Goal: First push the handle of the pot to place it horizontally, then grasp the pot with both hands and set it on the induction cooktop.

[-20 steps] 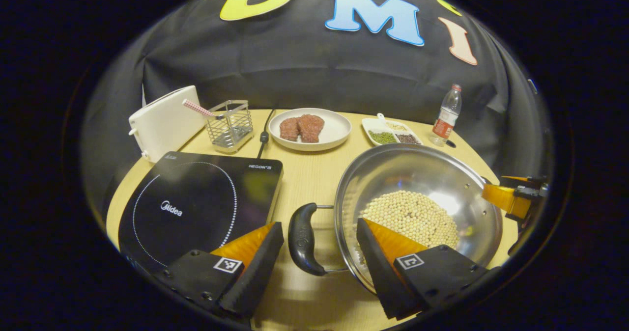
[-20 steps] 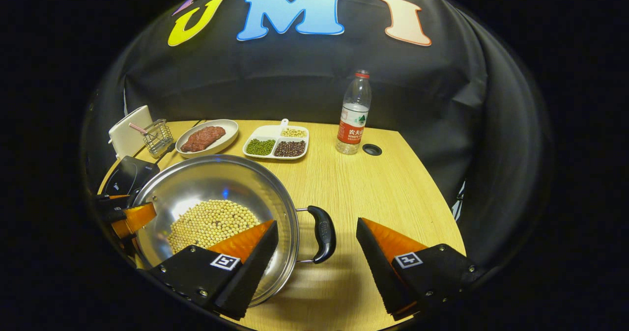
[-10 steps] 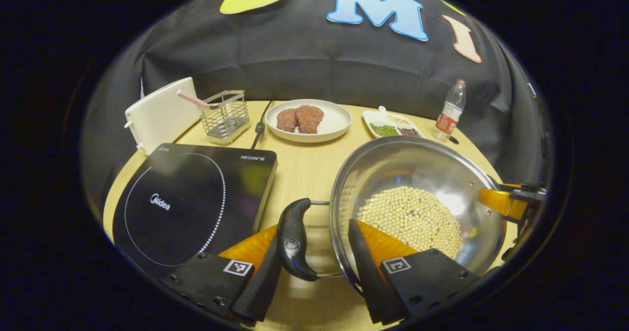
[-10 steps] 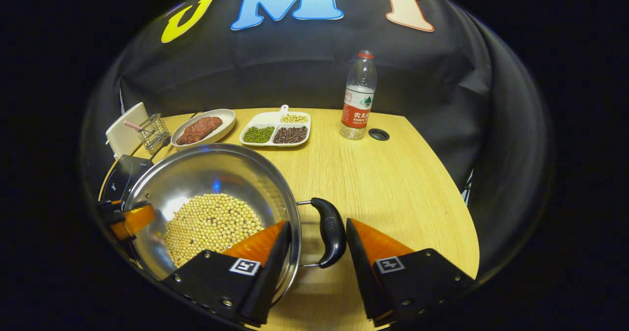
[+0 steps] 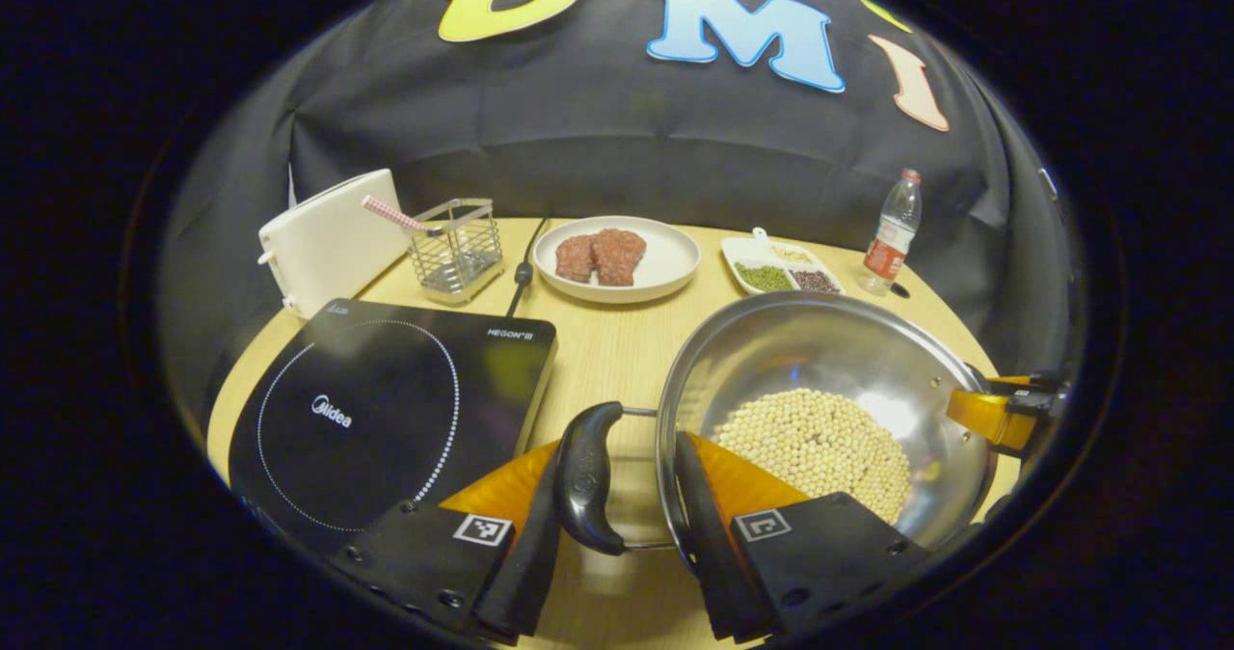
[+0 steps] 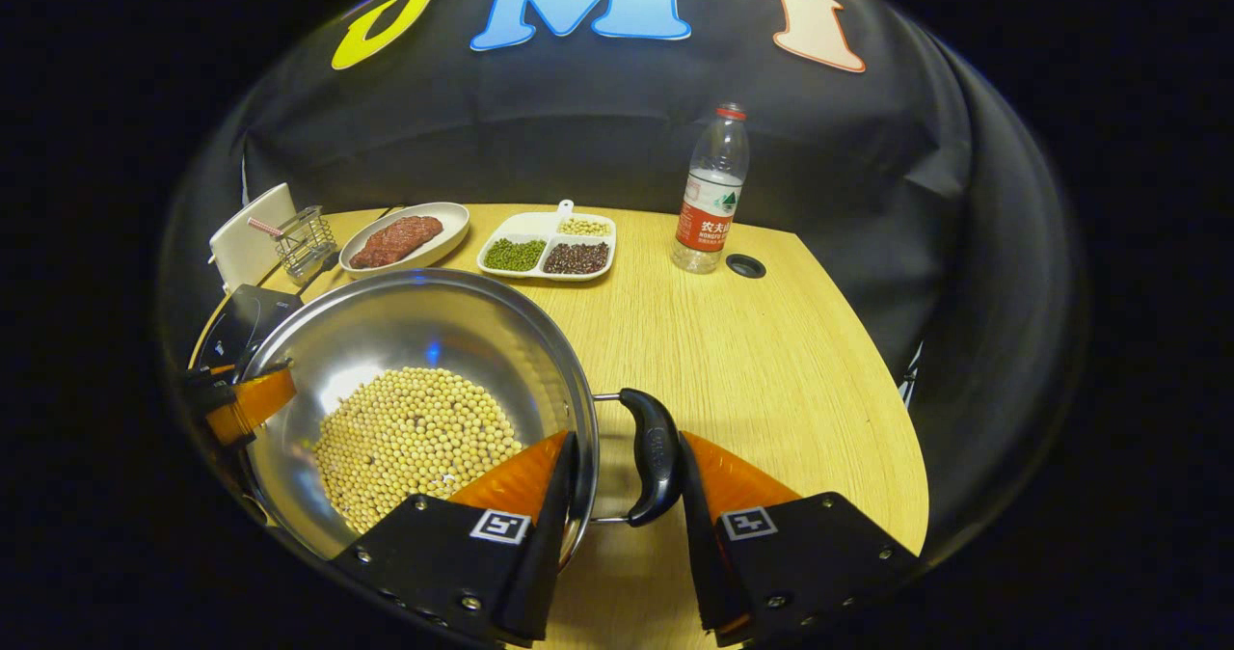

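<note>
A steel pot (image 5: 819,341) holding soybeans (image 5: 819,443) sits on the wooden table, just right of the black induction cooktop (image 5: 386,409). Its two black handles lie level, left and right. In the left gripper view my left gripper (image 5: 617,452) is shut on the left handle (image 5: 586,476), one finger outside the handle and the other inside the pot wall. In the right gripper view my right gripper (image 6: 627,443) clamps the right handle (image 6: 658,457) and the rim of the pot (image 6: 415,332) the same way. Each gripper also shows at the far rim in the other's view. I cannot tell whether the pot is off the table.
Behind the cooktop stand a white box (image 5: 323,240) and a wire basket (image 5: 453,250), with a cable (image 5: 521,269) beside them. A plate (image 5: 665,255) of meat, a divided dish (image 6: 549,245) of beans and a water bottle (image 6: 711,197) line the back.
Both grippers have closed from wide open onto the pot's handles, each with one finger inside the rim. The pot has barely shifted.
</note>
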Demonstrator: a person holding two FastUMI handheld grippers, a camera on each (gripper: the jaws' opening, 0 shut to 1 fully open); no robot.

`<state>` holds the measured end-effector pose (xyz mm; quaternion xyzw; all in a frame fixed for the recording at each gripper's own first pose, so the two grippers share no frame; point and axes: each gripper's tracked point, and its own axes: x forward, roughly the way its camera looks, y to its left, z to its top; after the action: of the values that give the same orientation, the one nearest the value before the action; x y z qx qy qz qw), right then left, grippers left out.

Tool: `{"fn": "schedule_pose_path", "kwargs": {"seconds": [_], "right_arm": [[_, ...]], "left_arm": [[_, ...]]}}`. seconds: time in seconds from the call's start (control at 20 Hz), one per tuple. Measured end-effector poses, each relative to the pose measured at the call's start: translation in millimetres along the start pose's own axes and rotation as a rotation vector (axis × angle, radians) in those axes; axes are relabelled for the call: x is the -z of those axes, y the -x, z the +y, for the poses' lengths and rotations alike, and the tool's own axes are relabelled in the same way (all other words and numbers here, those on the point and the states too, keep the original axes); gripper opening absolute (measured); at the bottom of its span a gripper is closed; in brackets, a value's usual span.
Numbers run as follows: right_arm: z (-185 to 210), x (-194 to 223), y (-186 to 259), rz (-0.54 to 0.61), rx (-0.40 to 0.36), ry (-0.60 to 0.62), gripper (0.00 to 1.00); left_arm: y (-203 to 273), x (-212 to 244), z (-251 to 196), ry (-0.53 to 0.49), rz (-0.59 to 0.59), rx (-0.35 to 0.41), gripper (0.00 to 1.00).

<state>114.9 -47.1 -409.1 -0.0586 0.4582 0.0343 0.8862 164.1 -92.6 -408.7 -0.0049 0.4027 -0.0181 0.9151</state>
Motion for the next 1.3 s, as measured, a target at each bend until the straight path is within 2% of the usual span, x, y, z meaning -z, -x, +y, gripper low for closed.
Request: {"fn": "schedule_pose_path", "kwargs": {"seconds": [0.1,0.15,0.2,0.3,0.35,0.4,0.45,0.7,0.75,0.95,1.0,1.25,1.3], "right_arm": [[-1.6,3.3,5.7,0.0,0.003,0.014,0.57],[-2.2,2.6,11.4,-0.015,0.004,0.015,0.57],[-3.3,2.7,15.8,-0.021,0.007,0.02,0.58],[-5.2,2.1,19.5,-0.035,0.009,0.029,0.58],[-5.8,4.9,21.2,-0.028,0.008,0.03,0.57],[-5.5,7.5,23.5,-0.02,0.006,0.028,0.57],[-5.7,7.9,25.3,-0.027,0.007,0.024,0.57],[-6.3,-2.2,46.3,-0.077,0.009,0.017,0.57],[-6.4,-3.4,50.4,-0.084,0.007,0.016,0.57],[-7.3,-6.8,66.3,-0.109,-0.008,0.014,0.57],[-7.1,-7.6,70.8,-0.115,-0.014,0.018,0.57],[-2.6,-8.3,92.3,-0.143,-0.032,0.029,0.57],[-0.4,-8.7,96.7,-0.149,-0.03,0.03,0.57]], "left_arm": [[1.7,1.5,-1.0,0.007,-0.001,0.001,0.7],[6.2,1.5,-1.4,0.008,-0.009,0.003,0.66],[10.4,1.4,-2.7,0.007,-0.013,0.003,0.7],[15.5,2.3,-3.8,0.007,-0.029,0.005,0.66],[16.1,5.3,-4.1,0.008,-0.026,0.004,0.69],[17.6,6.5,-4.4,0.014,-0.025,0.001,0.65],[21.7,7.9,-5.8,0.018,-0.028,0.001,0.7],[42.7,-4.8,-5.8,0.016,-0.08,-0.001,0.68],[48.0,-7.7,-6.0,0.013,-0.089,-0.004,0.64],[71.6,-13.4,-5.5,0.017,-0.124,-0.022,0.72],[78.7,-13.9,-5.4,0.019,-0.131,-0.027,0.68],[109.5,-13.5,-1.4,0.028,-0.173,-0.055,0.68],[113.8,-13.9,0.4,0.027,-0.177,-0.053,0.64]]}}
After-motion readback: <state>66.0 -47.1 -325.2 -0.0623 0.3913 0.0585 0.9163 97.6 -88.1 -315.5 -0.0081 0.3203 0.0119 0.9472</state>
